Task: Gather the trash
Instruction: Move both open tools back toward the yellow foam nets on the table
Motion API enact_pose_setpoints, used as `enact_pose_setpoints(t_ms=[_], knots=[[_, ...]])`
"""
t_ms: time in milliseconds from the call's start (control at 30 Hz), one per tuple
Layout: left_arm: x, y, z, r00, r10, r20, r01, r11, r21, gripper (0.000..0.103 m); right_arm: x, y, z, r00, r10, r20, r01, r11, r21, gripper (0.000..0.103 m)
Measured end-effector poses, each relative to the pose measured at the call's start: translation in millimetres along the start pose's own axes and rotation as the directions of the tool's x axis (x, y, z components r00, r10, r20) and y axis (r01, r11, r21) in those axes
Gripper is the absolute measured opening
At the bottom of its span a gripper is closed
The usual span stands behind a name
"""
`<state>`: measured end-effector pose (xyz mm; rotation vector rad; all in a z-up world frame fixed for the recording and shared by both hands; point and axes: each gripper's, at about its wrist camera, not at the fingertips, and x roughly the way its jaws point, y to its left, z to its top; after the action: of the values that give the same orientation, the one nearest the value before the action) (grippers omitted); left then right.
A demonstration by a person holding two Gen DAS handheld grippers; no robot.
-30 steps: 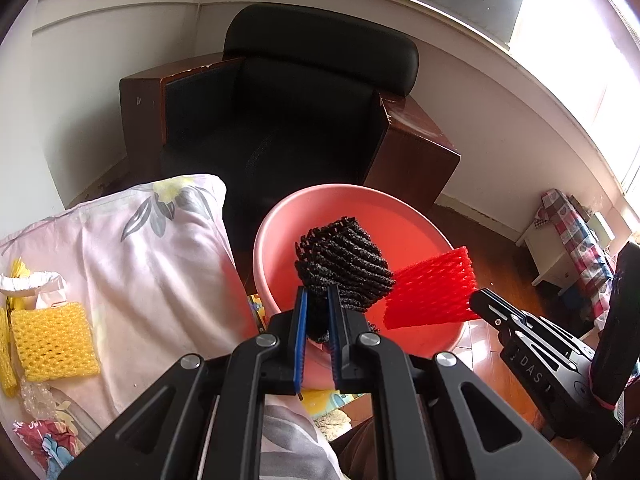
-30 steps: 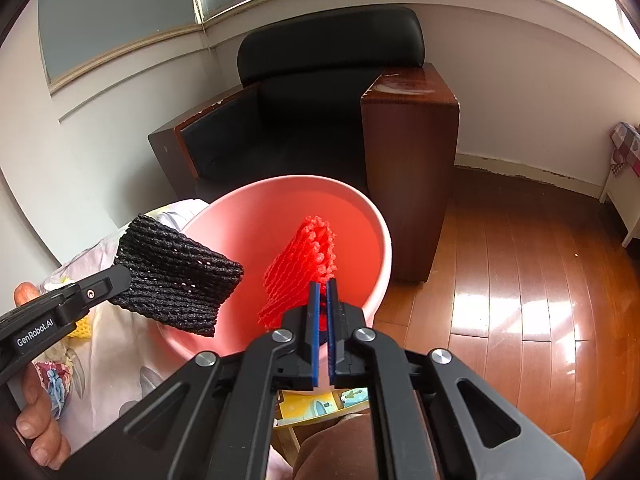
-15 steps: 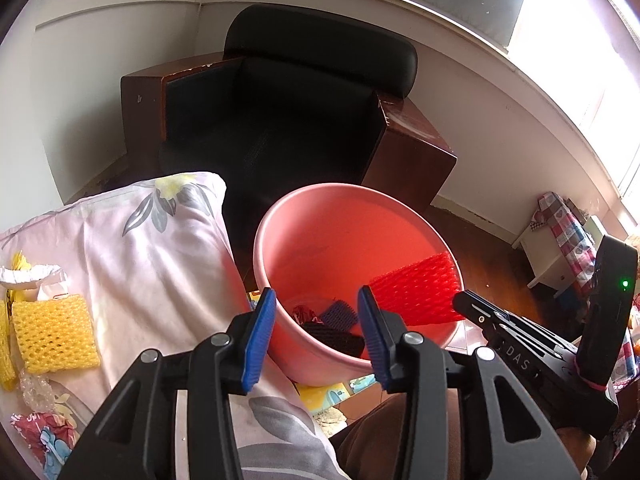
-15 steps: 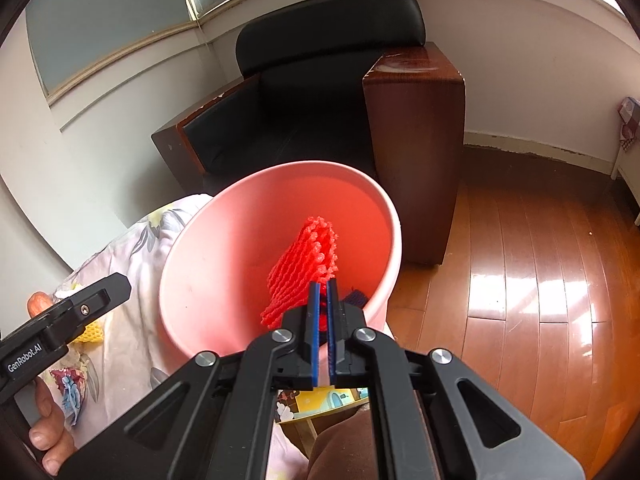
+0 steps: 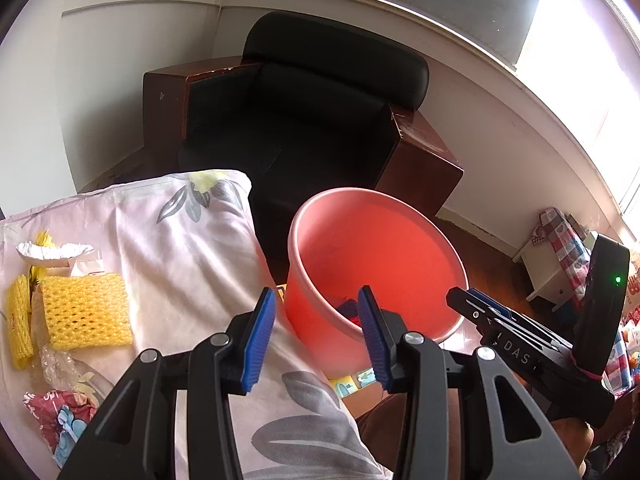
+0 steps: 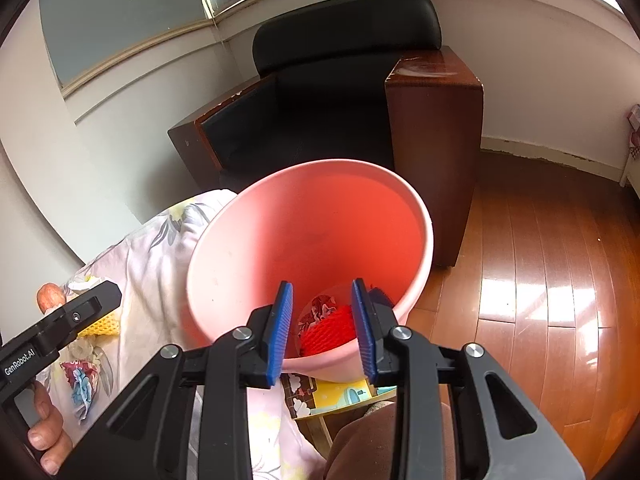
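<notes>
Floral pale-pink bedding (image 5: 192,264) fills the near ground, bearing two yellow foam fruit nets (image 5: 84,312), a clear crumpled wrapper (image 5: 56,364) and one red printed packet (image 5: 56,420). Left gripper (image 5: 316,336) gapes wide, empty. Right gripper (image 6: 322,328) is opening, nothing between its blue pads. Just beyond both stands one pink round plastic bucket (image 6: 224,256), a red foam net (image 6: 328,332) among scraps at its bottom. Behind: one black leather armchair (image 5: 320,112).

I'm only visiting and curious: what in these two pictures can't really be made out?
- Bucket contents: both views, near wall and fingers hide all but a red net.
- Wrapper: left view, cut by the edge, print unreadable.
- Yellow nets: right view, hidden behind the left gripper.
</notes>
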<state>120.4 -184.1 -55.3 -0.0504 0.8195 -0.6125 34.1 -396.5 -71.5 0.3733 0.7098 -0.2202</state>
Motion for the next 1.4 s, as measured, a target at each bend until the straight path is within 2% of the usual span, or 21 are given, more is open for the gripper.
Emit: enact_pose_setpoints(t_ms=[433,767,900,1000,1100,1400], knots=[[-47.2,36.2,-16.8,0.996,0.072,0.053,-0.070,0.997,-0.037,0.042,-17.5,64.6,-17.8,0.998,0.048,0.046,-0.039,0.983,-0.178,0.031],[-94.0,87.9,-27.7,0.979,0.174,0.106,-0.164,0.982,-0.093,0.042,-17.6,105.3,-31.4,0.989,0.147,-0.014,-0.147,0.965,-0.216,0.031],[-106.0,113.8,-33.5,0.972,0.210,0.105,-0.195,0.971,-0.141,0.042,-13.7,116.2,-35.1,0.984,0.173,-0.045,-0.179,0.959,-0.220,0.031],[-111.1,132.1,-40.0,0.969,0.231,0.091,-0.214,0.963,-0.163,0.036,-10.0,123.6,-38.9,0.980,0.187,-0.066,-0.197,0.954,-0.225,0.031],[-112.4,148.0,-47.6,0.963,0.260,0.075,-0.243,0.952,-0.184,0.036,-5.3,129.2,-43.8,0.976,0.199,-0.090,-0.214,0.951,-0.224,0.031],[-103.8,205.1,-56.9,0.935,0.354,0.016,-0.334,0.896,-0.291,0.036,6.9,138.4,-52.3,0.962,0.234,-0.142,-0.260,0.941,-0.215,0.031]])
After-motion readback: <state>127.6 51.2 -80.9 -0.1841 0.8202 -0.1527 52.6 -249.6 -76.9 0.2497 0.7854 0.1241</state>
